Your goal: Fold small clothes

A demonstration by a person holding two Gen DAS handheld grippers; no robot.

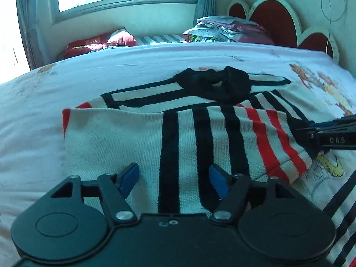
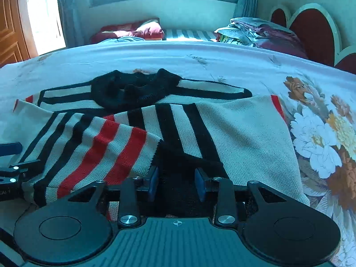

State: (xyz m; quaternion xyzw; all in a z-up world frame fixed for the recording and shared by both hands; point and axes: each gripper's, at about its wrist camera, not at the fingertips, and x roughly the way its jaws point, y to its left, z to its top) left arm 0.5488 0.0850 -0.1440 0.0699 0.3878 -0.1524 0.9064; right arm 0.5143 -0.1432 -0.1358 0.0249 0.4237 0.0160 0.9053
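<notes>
Left wrist view: your left tongs (image 1: 174, 179) stand released, blue pads apart, above the near edge of the striped sweater (image 1: 124, 138). The sweater lies on the bed (image 1: 33, 115), which is covered by a floral sheet. One cream panel with black stripes is folded across the body. The black collar (image 1: 219, 84) sits at the far side. A sleeve with red and black stripes (image 1: 276, 140) extends to the right, where your right tongs (image 1: 311, 141) enter from the frame edge and meet its cuff; you cannot tell their state from this view.

Right wrist view: your right tongs (image 2: 176, 183) are spread, and the black cuff (image 2: 175, 162) lies between the pads without being pinched. The striped sleeve (image 2: 100, 146) runs left toward your left tongs (image 2: 11, 155). A stack of folded bedding (image 2: 255, 33) rests near the red headboard (image 2: 316, 29).
</notes>
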